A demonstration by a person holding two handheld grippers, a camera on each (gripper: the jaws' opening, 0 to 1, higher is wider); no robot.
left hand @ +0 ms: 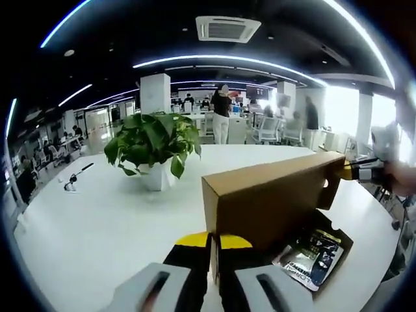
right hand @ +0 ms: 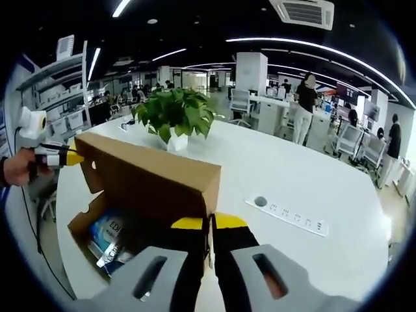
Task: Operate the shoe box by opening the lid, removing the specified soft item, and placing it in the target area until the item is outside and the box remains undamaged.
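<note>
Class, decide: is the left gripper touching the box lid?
Touching. In the left gripper view, the left gripper has its fingers clamped on the lid edge.

Brown cardboard shoe box [left hand: 279,195] on white table, lid raised, packaged item [left hand: 312,257] inside

The letters "EDI" are seen in white on a blue packet [right hand: 112,233] lying inside the open shoe box [right hand: 149,185]. White lettering is also carried by a dark packet [left hand: 312,257] in the box, but it cannot be read.
</note>
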